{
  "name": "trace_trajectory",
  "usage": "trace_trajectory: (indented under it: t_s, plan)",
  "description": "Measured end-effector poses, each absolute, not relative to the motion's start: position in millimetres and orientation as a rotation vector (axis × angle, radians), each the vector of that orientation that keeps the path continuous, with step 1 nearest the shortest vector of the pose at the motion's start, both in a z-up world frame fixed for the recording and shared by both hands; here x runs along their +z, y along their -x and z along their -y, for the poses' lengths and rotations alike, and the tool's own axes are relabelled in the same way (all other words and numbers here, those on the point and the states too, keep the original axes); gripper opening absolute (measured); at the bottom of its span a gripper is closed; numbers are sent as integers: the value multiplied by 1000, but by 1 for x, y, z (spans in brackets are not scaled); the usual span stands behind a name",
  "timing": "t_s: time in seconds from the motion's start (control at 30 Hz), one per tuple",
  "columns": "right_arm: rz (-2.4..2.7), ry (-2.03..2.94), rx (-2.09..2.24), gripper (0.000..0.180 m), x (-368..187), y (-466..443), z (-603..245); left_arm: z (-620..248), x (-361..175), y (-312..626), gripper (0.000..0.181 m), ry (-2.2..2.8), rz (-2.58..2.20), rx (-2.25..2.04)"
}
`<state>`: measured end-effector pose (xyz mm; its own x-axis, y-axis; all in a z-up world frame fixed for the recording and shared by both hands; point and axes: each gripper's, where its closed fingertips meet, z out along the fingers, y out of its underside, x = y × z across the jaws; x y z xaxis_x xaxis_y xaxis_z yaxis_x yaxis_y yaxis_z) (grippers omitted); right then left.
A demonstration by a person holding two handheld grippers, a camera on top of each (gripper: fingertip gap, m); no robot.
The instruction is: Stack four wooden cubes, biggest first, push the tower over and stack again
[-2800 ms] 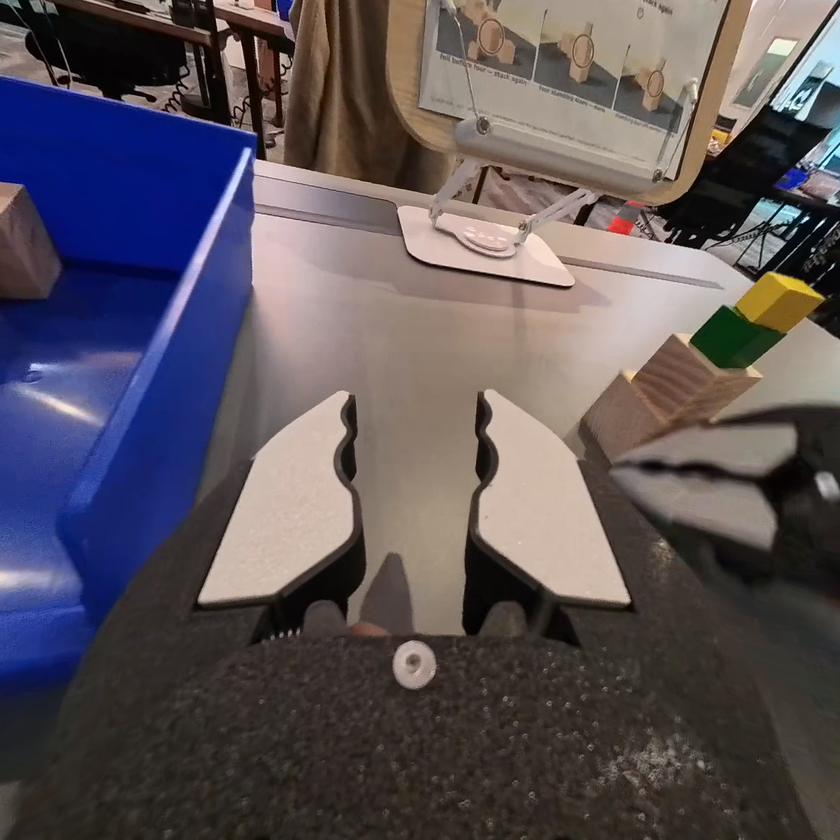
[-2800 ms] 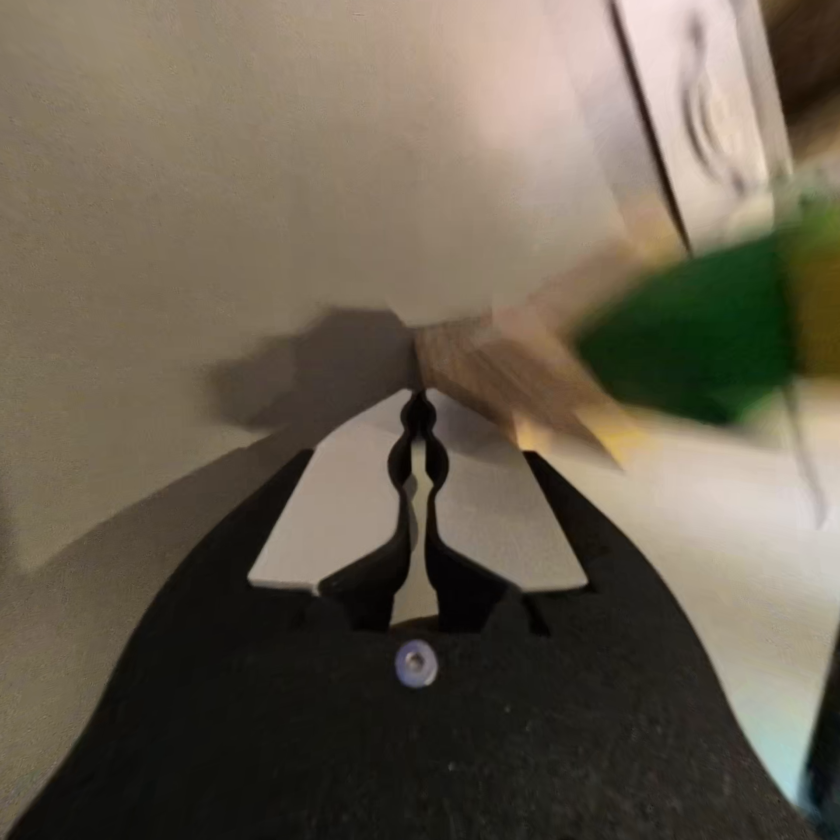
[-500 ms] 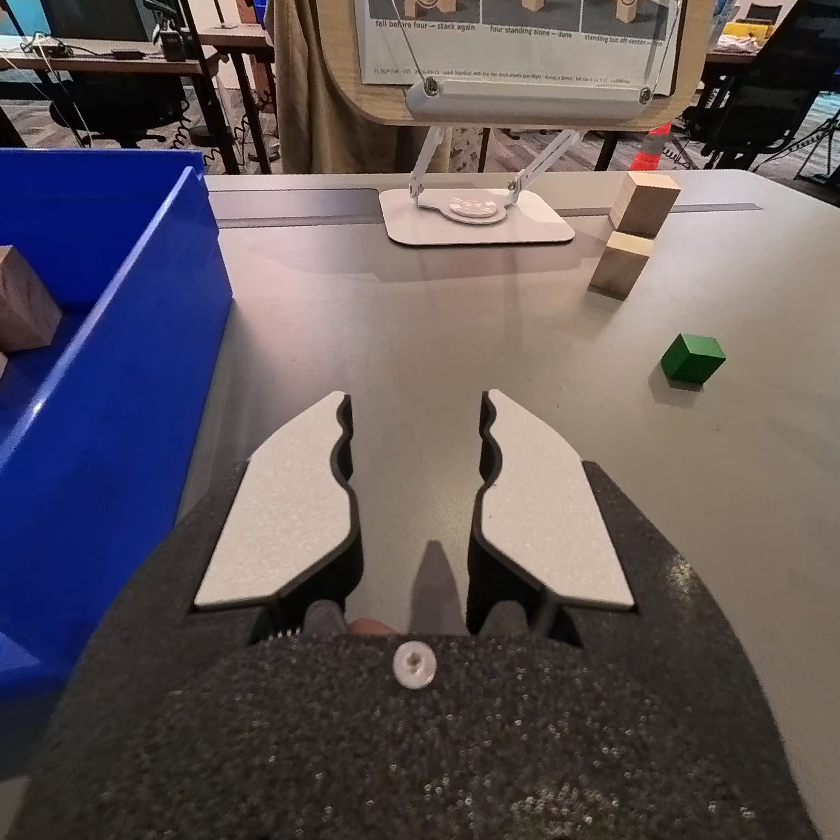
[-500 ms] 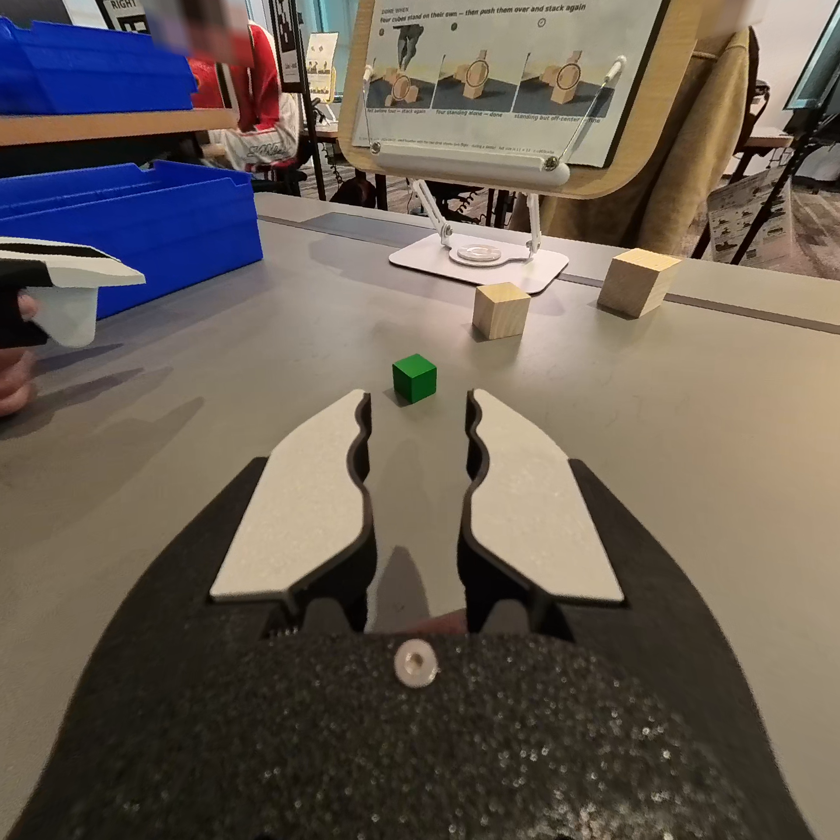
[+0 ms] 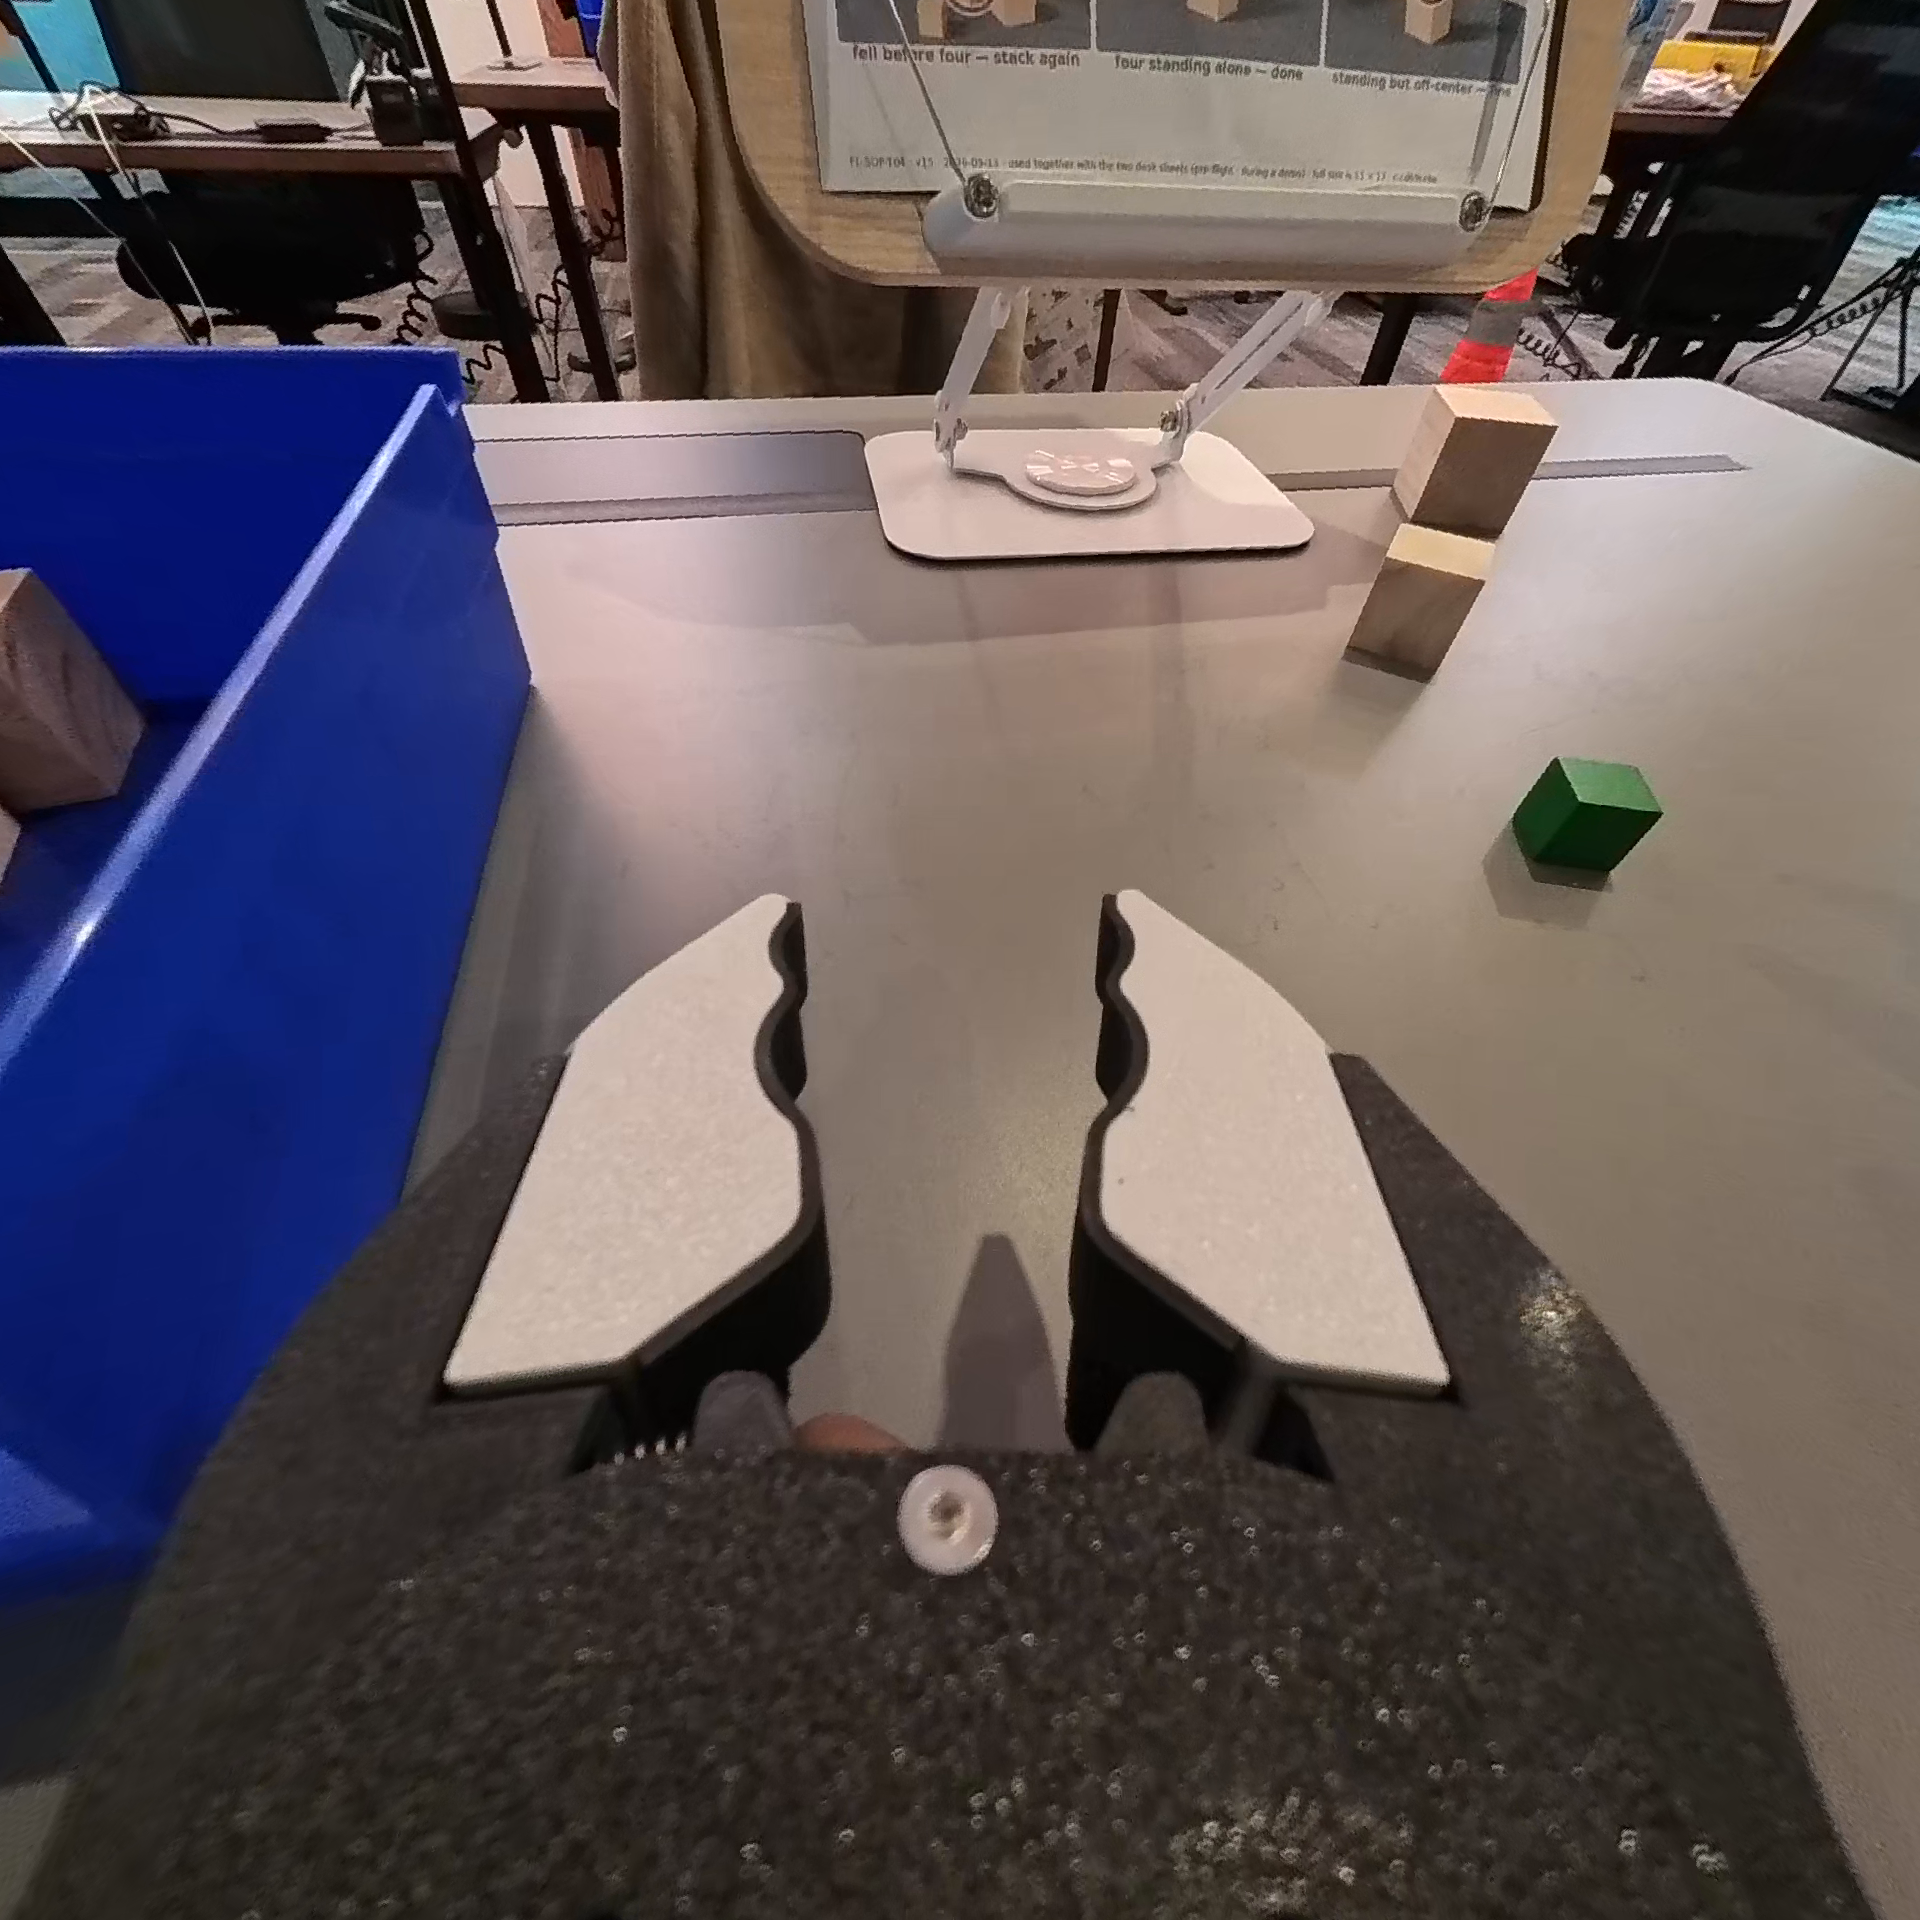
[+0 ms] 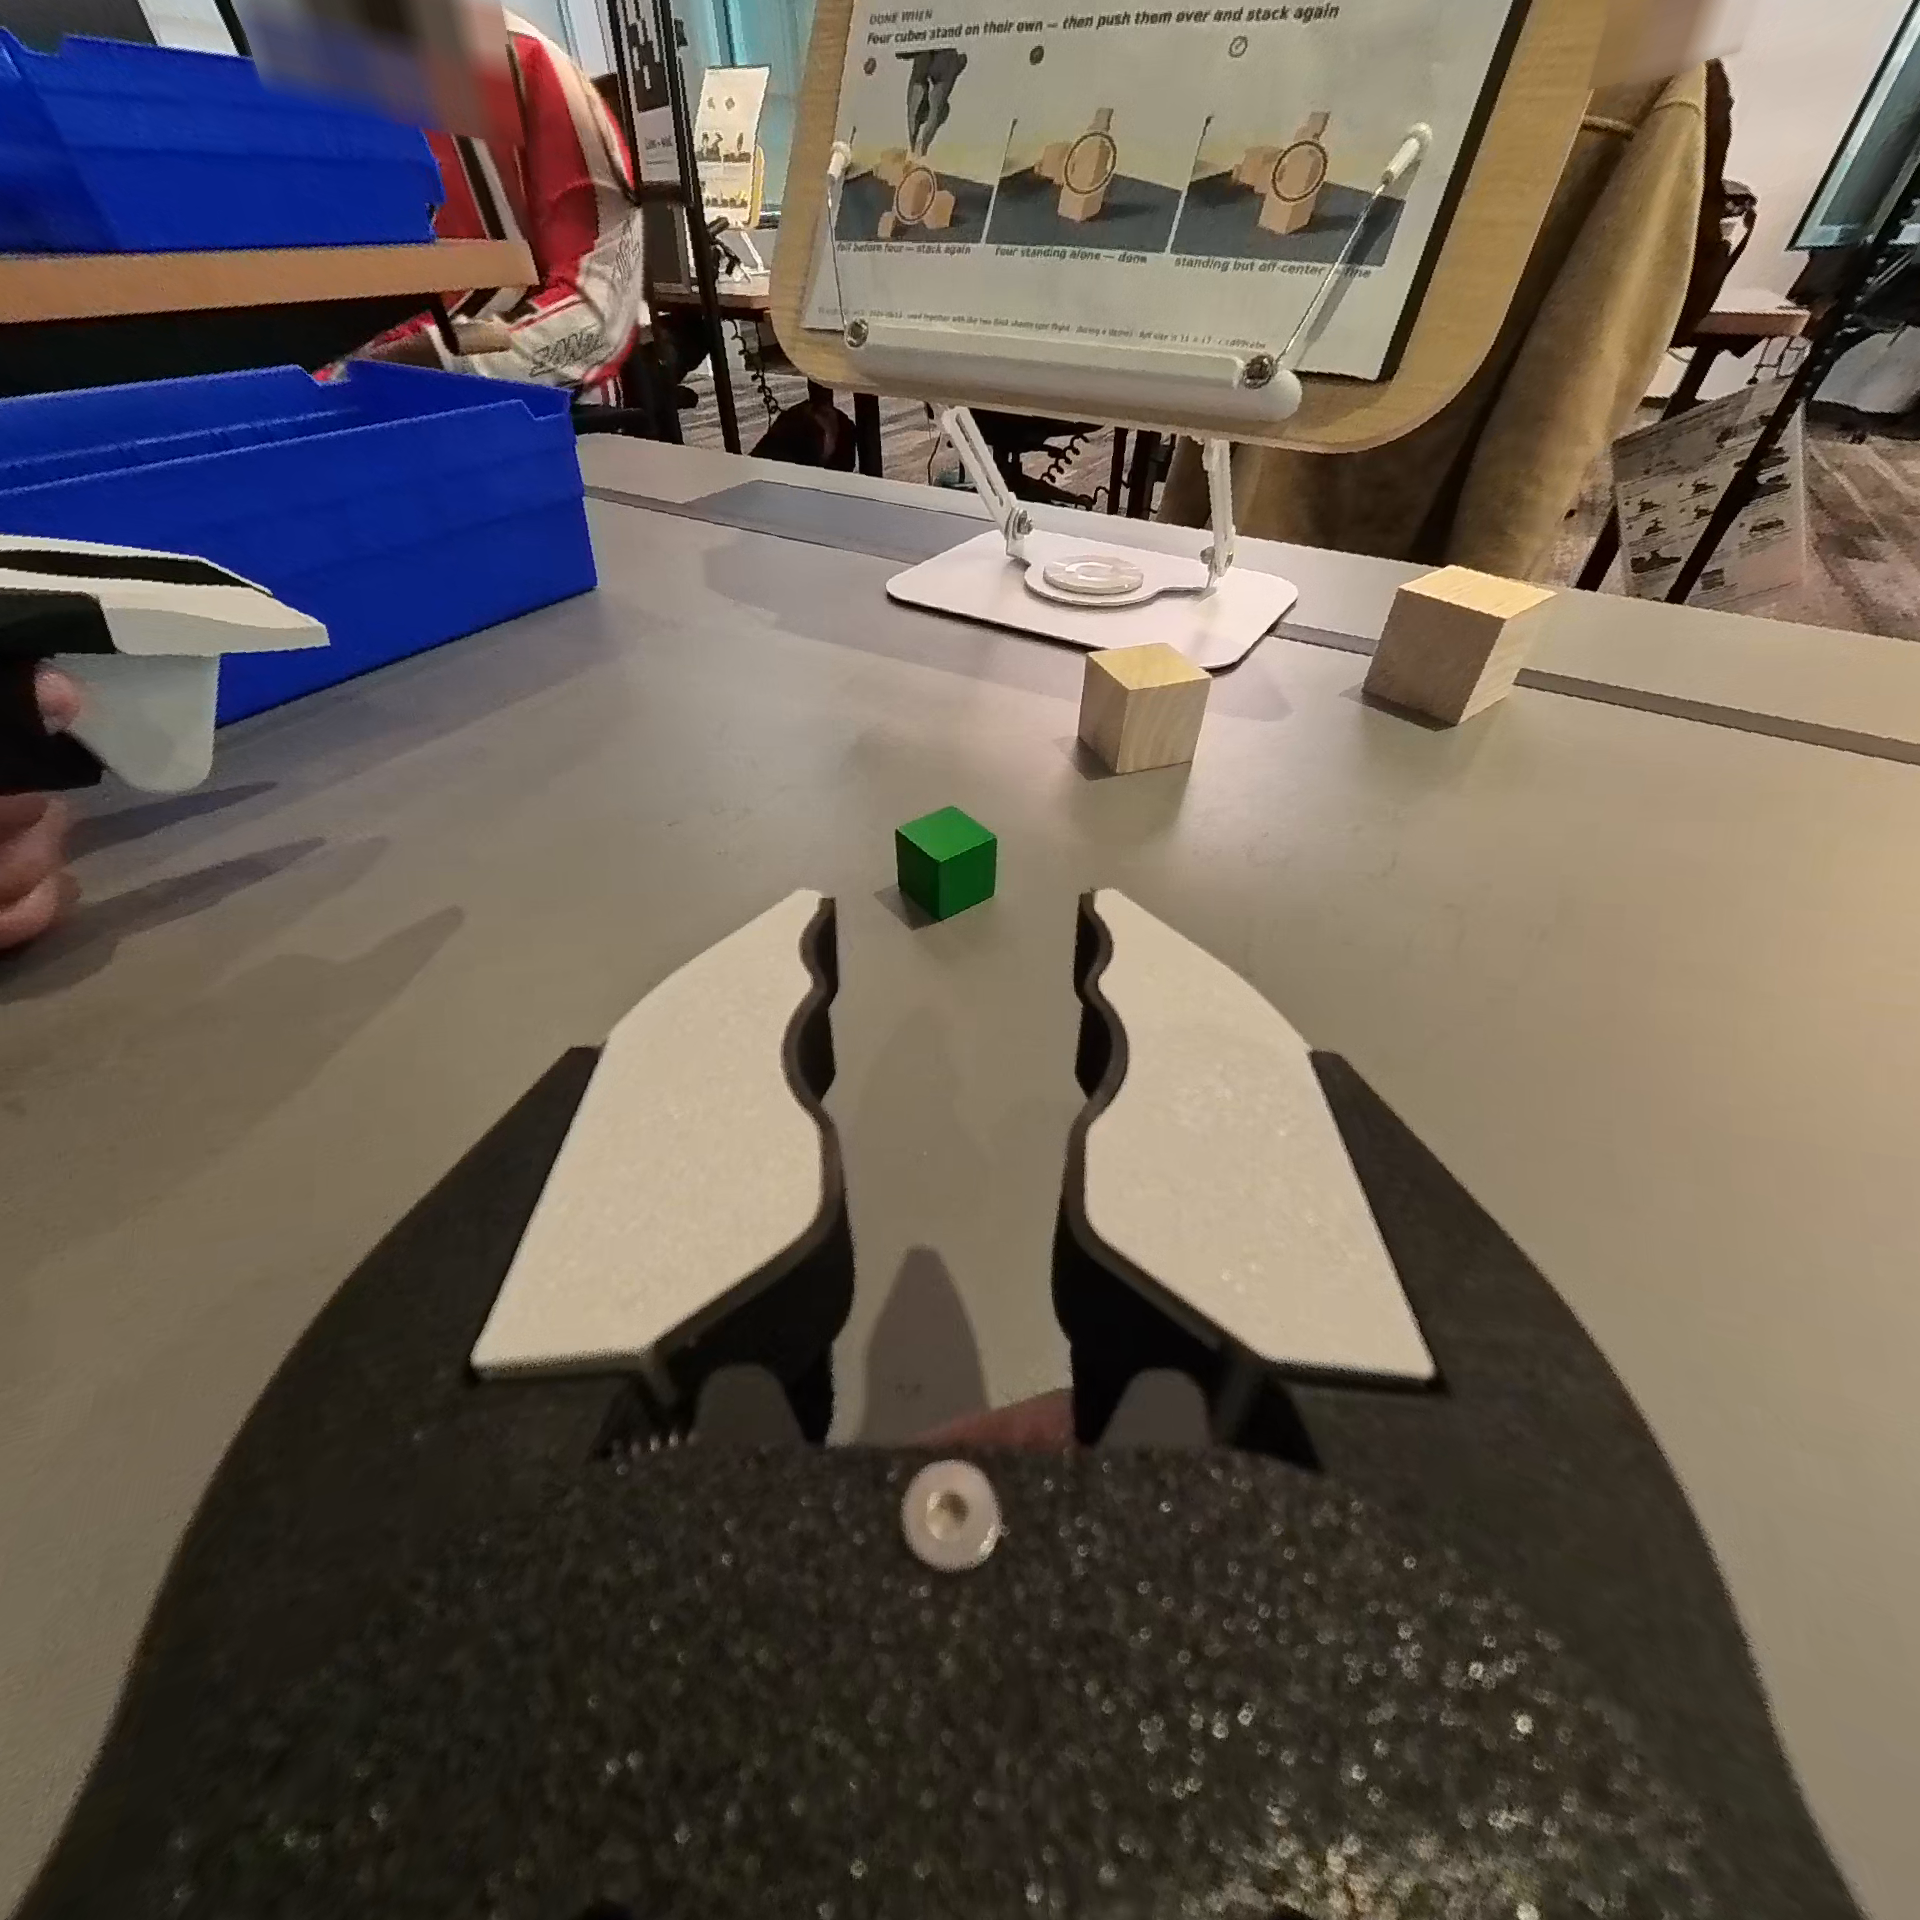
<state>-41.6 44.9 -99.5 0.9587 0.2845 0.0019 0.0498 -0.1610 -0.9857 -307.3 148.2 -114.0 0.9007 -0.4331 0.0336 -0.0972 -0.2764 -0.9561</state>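
I hold my right gripper (image 6: pixel 954 914) low and level over the bench (image 6: pixel 1558 987), jaws apart and empty, pointing at the green cube (image 6: pixel 943 862) just ahead. Beyond it the two plain wooden cubes (image 6: pixel 1143 707) stand apart on the bench. My left gripper (image 5: pixel 951 925), also spread and empty, hovers beside the blue bin (image 5: pixel 312 727).

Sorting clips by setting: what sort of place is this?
Probably a shared lab or office workspace: a grey table with an instruction sheet on a stand, blue storage bins, and further desks behind.
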Motion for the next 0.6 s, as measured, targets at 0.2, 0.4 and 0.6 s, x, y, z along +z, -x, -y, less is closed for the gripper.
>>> trace_trajectory:
  t_s: [0.2,0.4,0.6]
  plan:
    - [371,1753,152,56,-94,36,-62,-147,-112,307,53,1822,-397,-341]
    - [760,1874,-102,64,-56,-34,-168,-146,-116,302,53,1842,-440,-334]
    - [1112,2181,-145,73,-76,-100,-288,-146,-116,298,54,1841,-462,-337]
